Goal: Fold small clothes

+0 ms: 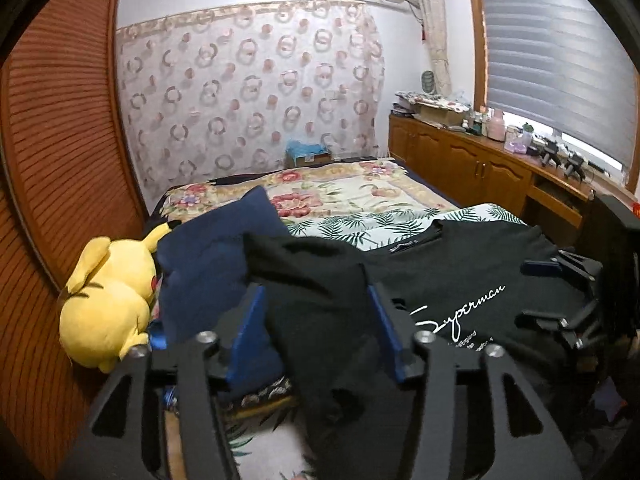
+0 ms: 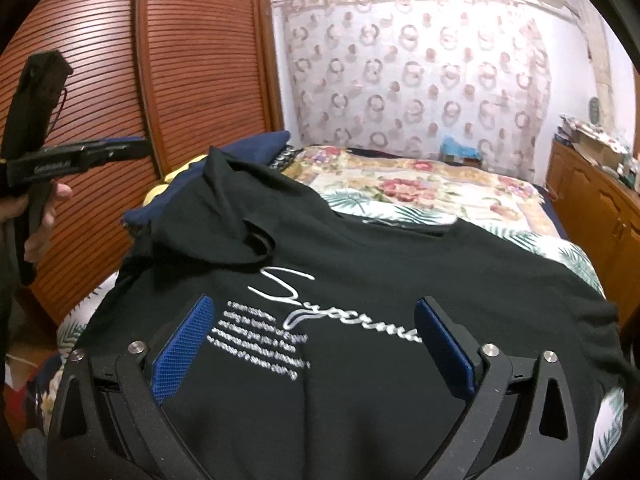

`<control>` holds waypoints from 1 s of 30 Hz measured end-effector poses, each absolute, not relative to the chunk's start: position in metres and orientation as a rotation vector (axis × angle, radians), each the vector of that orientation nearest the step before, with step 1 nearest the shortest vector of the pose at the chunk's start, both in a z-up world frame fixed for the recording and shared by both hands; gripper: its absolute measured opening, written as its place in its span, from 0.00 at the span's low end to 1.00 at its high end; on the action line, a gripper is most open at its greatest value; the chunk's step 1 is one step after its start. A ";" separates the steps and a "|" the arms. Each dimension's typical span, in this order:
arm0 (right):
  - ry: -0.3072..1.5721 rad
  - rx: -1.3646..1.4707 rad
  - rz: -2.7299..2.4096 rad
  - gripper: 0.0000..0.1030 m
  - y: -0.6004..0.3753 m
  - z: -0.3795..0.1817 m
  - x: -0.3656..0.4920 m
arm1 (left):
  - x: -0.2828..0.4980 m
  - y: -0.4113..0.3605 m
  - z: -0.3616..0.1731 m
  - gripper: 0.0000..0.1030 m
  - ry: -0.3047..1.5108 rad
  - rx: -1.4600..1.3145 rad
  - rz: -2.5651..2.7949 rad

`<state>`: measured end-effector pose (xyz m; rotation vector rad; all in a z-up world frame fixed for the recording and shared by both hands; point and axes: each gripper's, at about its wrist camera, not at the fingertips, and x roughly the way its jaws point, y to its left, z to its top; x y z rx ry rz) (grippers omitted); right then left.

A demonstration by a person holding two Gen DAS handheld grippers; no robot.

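A black T-shirt [image 2: 360, 248] with white "Superman" lettering lies spread on the bed, print side up. It also shows in the left wrist view [image 1: 460, 276]. Its left sleeve [image 1: 304, 264] is bunched and raised, lying between the blue pads of my left gripper [image 1: 316, 300], whose jaws stand wide apart. My right gripper [image 2: 316, 320] is open above the shirt's printed chest, holding nothing. It shows at the right edge of the left wrist view [image 1: 560, 292]. The left gripper's handle and the person's hand [image 2: 44, 176] show at the left of the right wrist view.
A dark blue garment [image 1: 216, 256] lies left of the shirt, beside a yellow plush toy [image 1: 108, 300]. The bed has a floral cover [image 1: 352, 196]. A slatted wooden wardrobe [image 1: 52, 160] runs along the left. A wooden cabinet [image 1: 480, 168] with clutter stands at the right under the window.
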<state>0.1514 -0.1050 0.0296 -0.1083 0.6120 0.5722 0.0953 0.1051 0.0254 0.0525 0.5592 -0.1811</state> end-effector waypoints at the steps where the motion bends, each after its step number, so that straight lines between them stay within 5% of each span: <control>1: 0.616 -0.111 0.585 0.92 -0.102 0.031 0.155 | 0.094 0.108 0.023 0.53 0.561 0.045 -0.179; 9: 0.708 -0.141 0.710 0.70 -0.055 0.025 0.215 | 0.081 0.117 -0.001 0.55 0.581 0.037 -0.138; 19: 0.854 -0.178 0.799 0.64 0.007 -0.012 0.273 | 0.076 0.126 -0.016 0.58 0.601 0.007 -0.129; 24: 0.865 -0.210 0.800 0.10 0.011 -0.017 0.277 | 0.074 0.126 -0.023 0.58 0.610 -0.002 -0.124; 30: 0.788 -0.161 0.694 0.08 -0.020 0.013 0.283 | 0.073 0.121 -0.026 0.58 0.609 -0.010 -0.130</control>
